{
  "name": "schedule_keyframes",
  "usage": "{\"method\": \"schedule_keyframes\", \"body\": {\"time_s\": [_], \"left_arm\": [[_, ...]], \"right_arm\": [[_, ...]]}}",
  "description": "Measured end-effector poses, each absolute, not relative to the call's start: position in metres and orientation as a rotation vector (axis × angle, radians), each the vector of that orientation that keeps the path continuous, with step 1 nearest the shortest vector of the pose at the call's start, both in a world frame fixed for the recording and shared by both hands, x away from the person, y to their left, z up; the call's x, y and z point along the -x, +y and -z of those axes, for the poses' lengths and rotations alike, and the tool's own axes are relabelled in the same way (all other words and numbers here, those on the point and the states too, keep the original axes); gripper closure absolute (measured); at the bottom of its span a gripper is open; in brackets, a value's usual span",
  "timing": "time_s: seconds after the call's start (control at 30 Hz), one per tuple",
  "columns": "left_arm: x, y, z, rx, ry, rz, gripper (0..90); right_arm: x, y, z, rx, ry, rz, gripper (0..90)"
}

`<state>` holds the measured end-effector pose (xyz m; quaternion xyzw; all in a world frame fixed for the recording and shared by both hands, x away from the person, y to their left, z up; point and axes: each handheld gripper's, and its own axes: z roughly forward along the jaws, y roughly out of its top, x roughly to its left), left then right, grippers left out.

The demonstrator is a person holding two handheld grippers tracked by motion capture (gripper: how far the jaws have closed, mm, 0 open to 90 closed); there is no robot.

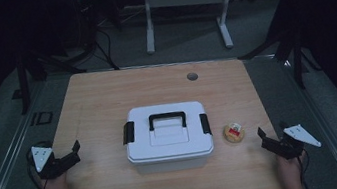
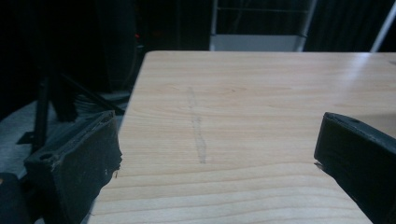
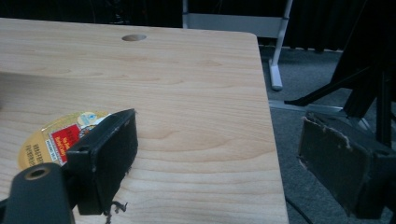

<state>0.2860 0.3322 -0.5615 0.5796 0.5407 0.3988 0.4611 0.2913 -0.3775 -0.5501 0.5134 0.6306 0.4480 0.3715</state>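
Observation:
A white plastic box [image 1: 168, 137] with a black handle [image 1: 166, 119] and black side latches sits shut in the middle of the wooden table [image 1: 106, 98]. Just right of it lies a small round yellow container [image 1: 234, 132] with a red label, also seen behind the left jaw in the right gripper view [image 3: 51, 139]. My left gripper [image 1: 72, 154] rests at the table's left edge, jaws wide apart with nothing between them [image 2: 215, 149]. My right gripper [image 1: 265, 139] is at the right edge, open and empty [image 3: 217, 158], a short way right of the yellow container.
A round cable hole [image 1: 192, 76] is in the table near its far edge. Beyond the table stands a white desk frame [image 1: 183, 1] on grey carpet. Dark stands flank both sides.

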Motion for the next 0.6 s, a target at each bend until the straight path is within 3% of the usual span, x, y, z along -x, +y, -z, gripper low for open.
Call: {"method": "schedule_keyframes", "body": {"time_s": [0.37,0.6], "left_arm": [[-0.294,0.346,0.561,-1.497,1.372,-0.788,0.0],[-0.299,0.352,0.56,-1.663,1.267,-0.633,0.0]], "right_arm": [[-0.292,-0.379,0.551,-1.313,1.653,-1.172,11.7],[-0.293,-0.378,0.552,-1.3,1.669,-1.182,11.8]]}}
